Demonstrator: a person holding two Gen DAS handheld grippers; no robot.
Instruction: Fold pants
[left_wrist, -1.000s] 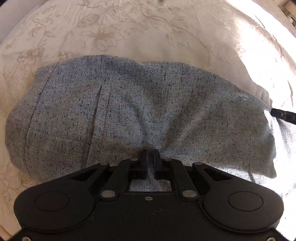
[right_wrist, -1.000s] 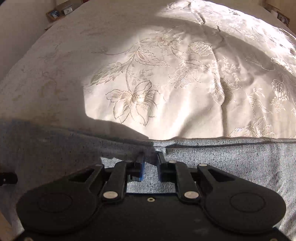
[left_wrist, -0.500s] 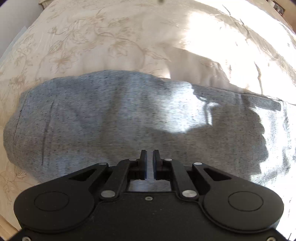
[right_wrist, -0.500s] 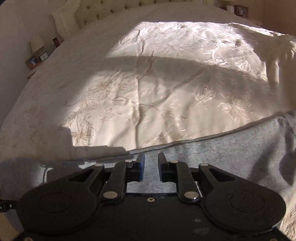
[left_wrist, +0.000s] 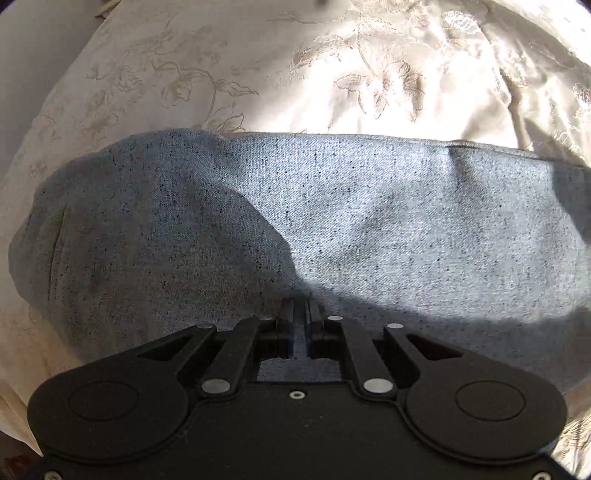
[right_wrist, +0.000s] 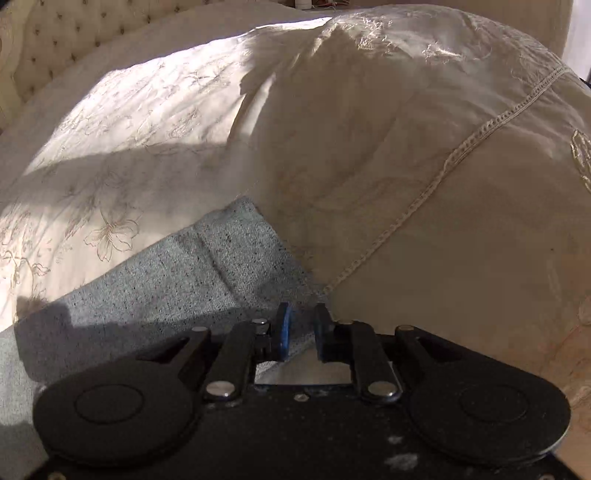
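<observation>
Across the cream embroidered bedspread (left_wrist: 332, 74) the grey pants (left_wrist: 332, 221) are spread flat, the left gripper (left_wrist: 300, 317) nearly closed on nothing, the right gripper (right_wrist: 301, 325), whose jaws have just been opening, parted emptily over the hem, so a grab could catch the bedspread too.

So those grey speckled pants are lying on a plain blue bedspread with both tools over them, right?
Not quite: the bedspread is cream with an embroidered flower pattern, not plain blue, as the left wrist view shows. The grey speckled pants do lie on it under the left tool and the right tool.
</observation>
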